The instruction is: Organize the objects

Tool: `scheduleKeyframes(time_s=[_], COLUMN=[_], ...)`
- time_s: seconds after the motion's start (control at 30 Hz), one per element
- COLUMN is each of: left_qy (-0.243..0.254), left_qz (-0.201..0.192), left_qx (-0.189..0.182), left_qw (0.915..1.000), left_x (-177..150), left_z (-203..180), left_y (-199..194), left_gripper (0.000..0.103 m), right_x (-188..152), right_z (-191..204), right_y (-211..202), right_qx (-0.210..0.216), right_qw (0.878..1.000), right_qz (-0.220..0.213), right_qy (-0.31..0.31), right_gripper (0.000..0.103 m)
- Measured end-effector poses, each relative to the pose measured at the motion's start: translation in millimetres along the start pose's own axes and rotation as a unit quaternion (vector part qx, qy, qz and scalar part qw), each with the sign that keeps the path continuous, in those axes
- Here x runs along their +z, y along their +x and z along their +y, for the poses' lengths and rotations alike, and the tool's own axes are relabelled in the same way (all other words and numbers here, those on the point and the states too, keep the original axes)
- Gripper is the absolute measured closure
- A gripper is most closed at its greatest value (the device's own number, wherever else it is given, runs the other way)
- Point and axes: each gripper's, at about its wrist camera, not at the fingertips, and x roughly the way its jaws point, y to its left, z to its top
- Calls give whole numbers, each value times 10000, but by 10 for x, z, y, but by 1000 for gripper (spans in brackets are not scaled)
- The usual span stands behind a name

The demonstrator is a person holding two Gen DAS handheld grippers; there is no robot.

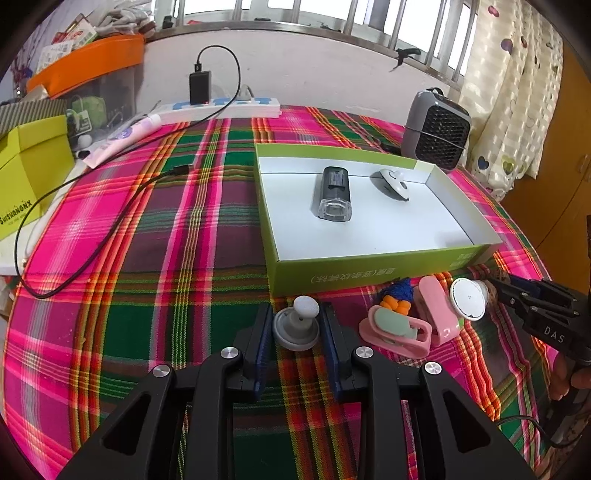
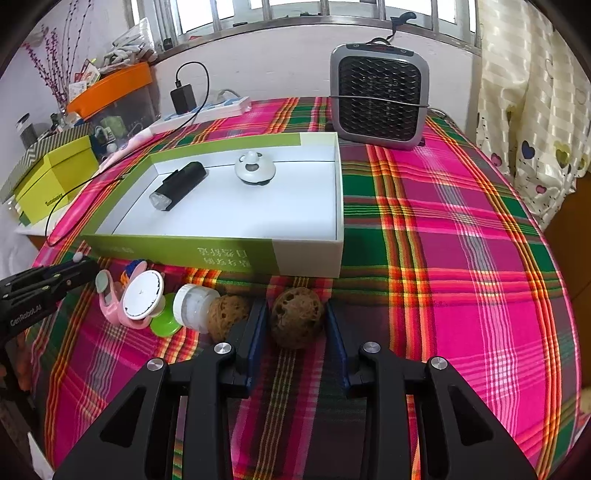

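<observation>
Bright daylight from the blown-out window (image 1: 295, 14) at top of frame; soft shadows; sharp centre, heavy fisheye bending, dark vignette in corners.

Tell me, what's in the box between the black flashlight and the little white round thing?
Nothing: only bare white floor of the green box separates the black flashlight from the white round gadget. Both wrist views show that gap.

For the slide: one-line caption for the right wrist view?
Right gripper closed on a brown ball in front of the green tray.
</observation>
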Motion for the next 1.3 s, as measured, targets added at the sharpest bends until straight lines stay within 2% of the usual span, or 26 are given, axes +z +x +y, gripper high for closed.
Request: scheduleKeyframes(time_s=[1.3], left_qy=[103], left_qz=[-302], left_qx=[-116], left_qw=[9994], left_x=[130], left_z=[-131], left_y=[-277], left_gripper=[79], right_x=[72], right_z=[17], right_y=[-214], right_qx=[89], right_qw=[9996], right_qz=[-282], right_qy=[-21], right_gripper=[70])
